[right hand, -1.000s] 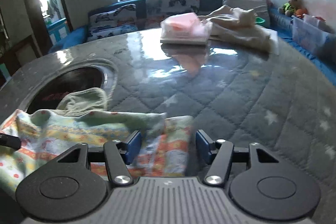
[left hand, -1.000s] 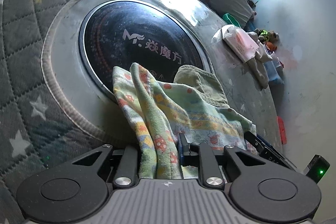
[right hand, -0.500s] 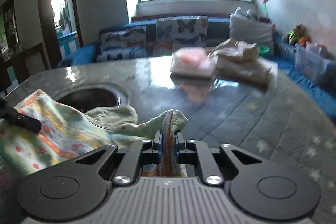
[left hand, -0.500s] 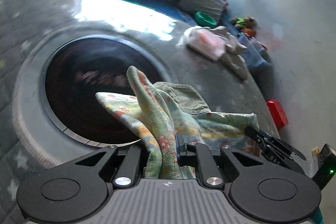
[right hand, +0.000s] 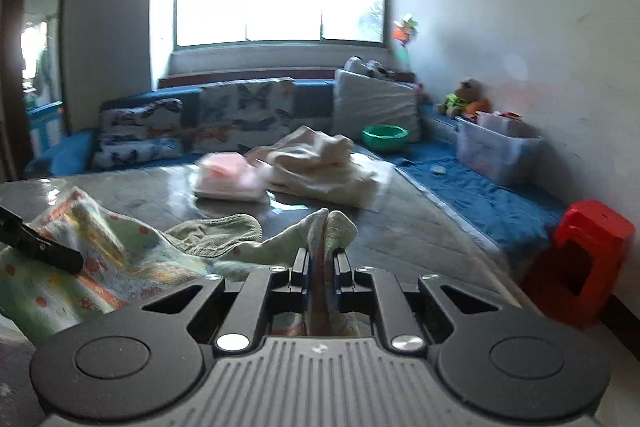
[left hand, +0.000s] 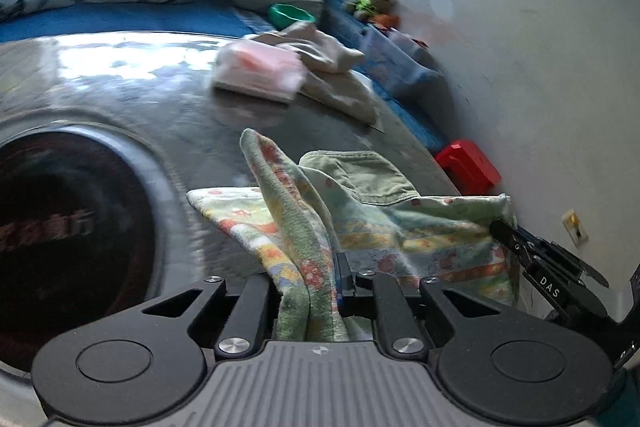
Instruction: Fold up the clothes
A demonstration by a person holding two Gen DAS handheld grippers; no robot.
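Clothes first: the printed garment, pale green with orange and red flowers, hangs stretched between my two grippers above the grey quilted table, its olive lining folded out on top. Beyond that cloth I see the table's round dark inset off to the left, and at the far edge a folded pink stack lying just beside a rumpled cream pile. Behind them runs a blue sofa with butterfly cushions; a red stool stands by the wall.

My left gripper is nearly closed, pinching a bunched fold at one end. My right gripper has just closed and now clamps the opposite edge, cloth standing up between its pads.
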